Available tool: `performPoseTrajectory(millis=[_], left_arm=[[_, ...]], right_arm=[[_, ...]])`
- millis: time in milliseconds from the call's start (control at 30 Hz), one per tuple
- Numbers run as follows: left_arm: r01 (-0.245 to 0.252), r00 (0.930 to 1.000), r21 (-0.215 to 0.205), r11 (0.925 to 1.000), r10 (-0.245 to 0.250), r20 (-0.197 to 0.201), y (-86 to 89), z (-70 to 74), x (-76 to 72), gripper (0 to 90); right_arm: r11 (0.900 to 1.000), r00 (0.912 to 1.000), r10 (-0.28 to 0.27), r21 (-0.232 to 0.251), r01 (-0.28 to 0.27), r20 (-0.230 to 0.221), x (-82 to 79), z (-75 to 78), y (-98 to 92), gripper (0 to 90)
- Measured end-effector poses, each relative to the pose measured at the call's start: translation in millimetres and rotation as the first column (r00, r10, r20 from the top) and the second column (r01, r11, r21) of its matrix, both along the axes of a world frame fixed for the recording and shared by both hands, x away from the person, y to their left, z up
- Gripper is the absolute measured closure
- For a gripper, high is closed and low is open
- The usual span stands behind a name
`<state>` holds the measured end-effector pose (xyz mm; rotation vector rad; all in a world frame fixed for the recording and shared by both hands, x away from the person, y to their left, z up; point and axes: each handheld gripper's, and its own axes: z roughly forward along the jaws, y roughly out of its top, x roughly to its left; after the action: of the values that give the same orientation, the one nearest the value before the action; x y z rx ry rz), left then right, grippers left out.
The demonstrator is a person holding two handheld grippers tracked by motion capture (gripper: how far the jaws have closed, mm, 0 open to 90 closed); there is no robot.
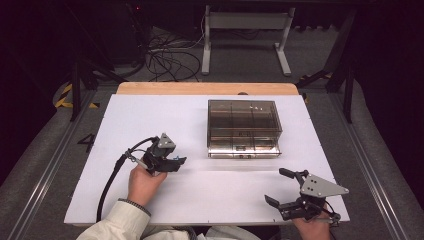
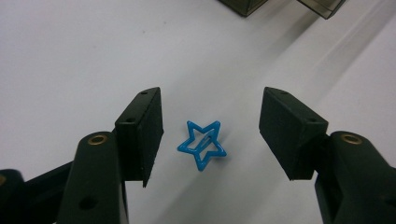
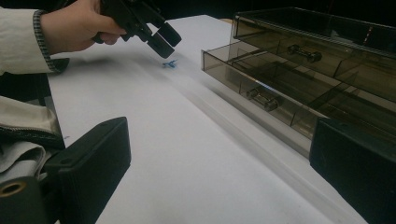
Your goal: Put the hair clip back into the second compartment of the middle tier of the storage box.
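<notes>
I am holding my left claw [image 2: 211, 135] just over a small blue star clip [image 2: 201, 143] that is lying flat on the white worktop [image 1: 150, 120], its jaws standing wide apart on either side of the clip and touching nothing. My right claw [image 1: 284, 189] is hanging near the worktop's front right corner, jaws also spread and gripping nothing (the smoky clear drawer box [image 1: 244, 128] is sitting between and beyond us).

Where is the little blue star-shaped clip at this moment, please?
In the left gripper view, the blue star clip lies on the white table between the left tongs' open jaws, untouched, to the left of the smoked drawer box.
</notes>
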<state>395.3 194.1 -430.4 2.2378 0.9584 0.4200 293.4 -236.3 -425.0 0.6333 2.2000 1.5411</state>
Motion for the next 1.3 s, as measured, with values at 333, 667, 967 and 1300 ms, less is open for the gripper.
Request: performPoseTrajectory(millis=[333, 667, 967, 1300], left_arm=[[-0.004, 0.9997, 0.029, 0.9996, 0.005, -0.025, -0.9, -6.6, 3.0, 45.6], [0.005, 0.9986, 0.045, 0.9990, -0.002, -0.054, -2.1, -11.0, 5.1, 49.3], [0.011, 0.9984, 0.040, 0.9991, -0.009, -0.057, -2.0, -10.5, 4.4, 61.1], [0.019, 0.9982, 0.047, 0.9987, -0.016, -0.057, -1.4, -11.0, 5.6, 79.6]], right_arm=[[1.000, 1.0000, 0.001, 0.003, -0.001, -0.002, 0.4, -0.2, 0.2, 6.1], [1.000, 1.0000, 0.003, 0.004, -0.003, -0.003, 0.6, -0.4, -0.1, 6.1], [1.000, 1.0000, 0.004, 0.003, -0.004, -0.002, 0.3, -0.3, 0.2, 6.1], [1.000, 1.0000, 0.007, -0.001, -0.007, -0.002, 0.4, -0.5, 0.8, 6.2]])
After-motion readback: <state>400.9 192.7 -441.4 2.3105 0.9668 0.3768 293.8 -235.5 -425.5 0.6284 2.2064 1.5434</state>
